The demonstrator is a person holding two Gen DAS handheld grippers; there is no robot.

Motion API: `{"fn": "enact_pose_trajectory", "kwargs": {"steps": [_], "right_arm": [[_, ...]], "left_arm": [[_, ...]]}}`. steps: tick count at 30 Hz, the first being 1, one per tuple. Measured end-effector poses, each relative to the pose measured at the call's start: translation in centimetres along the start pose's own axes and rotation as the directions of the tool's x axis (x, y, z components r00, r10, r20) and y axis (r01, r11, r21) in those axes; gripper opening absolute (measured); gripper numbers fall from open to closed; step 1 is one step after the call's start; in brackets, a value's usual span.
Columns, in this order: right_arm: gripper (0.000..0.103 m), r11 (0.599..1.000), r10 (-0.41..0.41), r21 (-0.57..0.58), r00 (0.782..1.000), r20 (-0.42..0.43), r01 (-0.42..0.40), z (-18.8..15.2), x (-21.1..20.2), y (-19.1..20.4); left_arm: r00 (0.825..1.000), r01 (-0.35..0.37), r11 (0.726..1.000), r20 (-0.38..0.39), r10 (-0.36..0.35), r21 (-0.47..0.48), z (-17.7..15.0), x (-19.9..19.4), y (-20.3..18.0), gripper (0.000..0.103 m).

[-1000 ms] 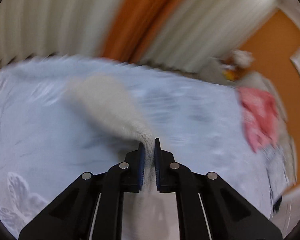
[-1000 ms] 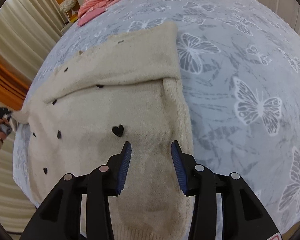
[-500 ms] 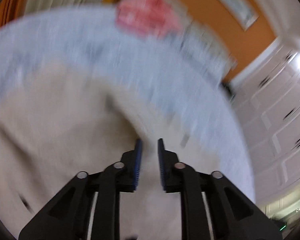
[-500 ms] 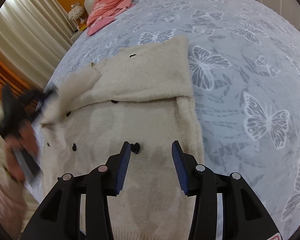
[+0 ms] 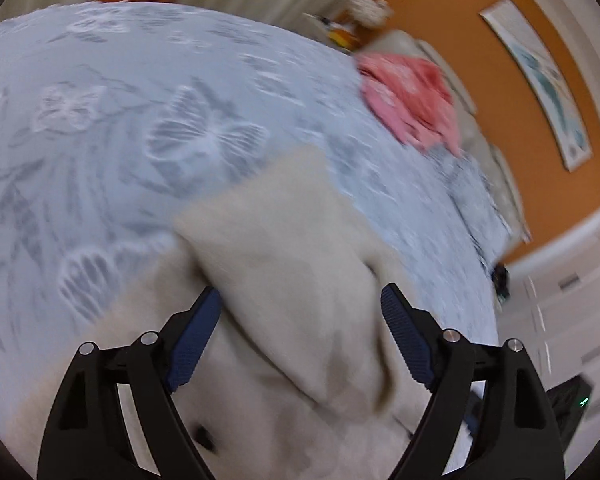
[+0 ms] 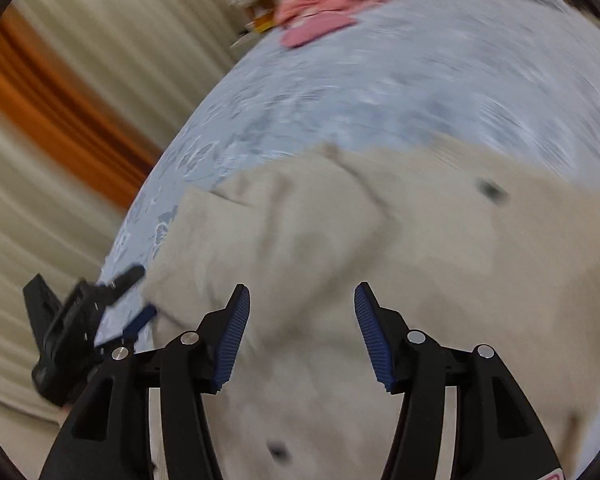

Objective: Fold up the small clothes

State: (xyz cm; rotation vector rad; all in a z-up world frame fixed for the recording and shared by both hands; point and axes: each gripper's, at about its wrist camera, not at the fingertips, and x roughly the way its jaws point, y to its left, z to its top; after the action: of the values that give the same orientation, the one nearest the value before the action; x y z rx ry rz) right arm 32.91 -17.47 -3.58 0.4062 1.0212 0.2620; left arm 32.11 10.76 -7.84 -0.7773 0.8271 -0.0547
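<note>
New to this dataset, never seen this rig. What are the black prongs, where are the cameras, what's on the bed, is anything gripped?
No robot here: a person holds a two-finger gripper in each hand, and each carries a fisheye camera that looks along its fingers. One picture is from the left gripper, the other from the right gripper; the black prongs with blue pads are their fingers. A cream sweater with small dark spots lies on a blue butterfly bedspread, one sleeve folded over its body. Pink clothes lie further up the bed. Both sets of jaws have just been opening and stand open above the sweater; nothing is gripped. The right view also shows the left gripper beside the sweater's edge.
</note>
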Motion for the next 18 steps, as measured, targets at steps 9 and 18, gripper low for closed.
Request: {"fn": "enact_pose_trajectory", "kwargs": {"steps": [9, 18], "right_arm": [[0.008, 0.962, -0.242, -0.162, 0.962, -0.127, 0.221, 5.0, 11.7, 4.7], [0.008, 0.961, -0.043, 0.274, 0.969, 0.244, -0.027, 0.6, -7.5, -10.8]], "left_arm": [[0.999, -0.051, 0.997, -0.019, 0.05, -0.05, 0.4, 2.2, 2.4, 0.083], [0.997, -0.067, 0.997, -0.028, 0.068, 0.04, 0.2, 2.9, 2.5, 0.084]]}}
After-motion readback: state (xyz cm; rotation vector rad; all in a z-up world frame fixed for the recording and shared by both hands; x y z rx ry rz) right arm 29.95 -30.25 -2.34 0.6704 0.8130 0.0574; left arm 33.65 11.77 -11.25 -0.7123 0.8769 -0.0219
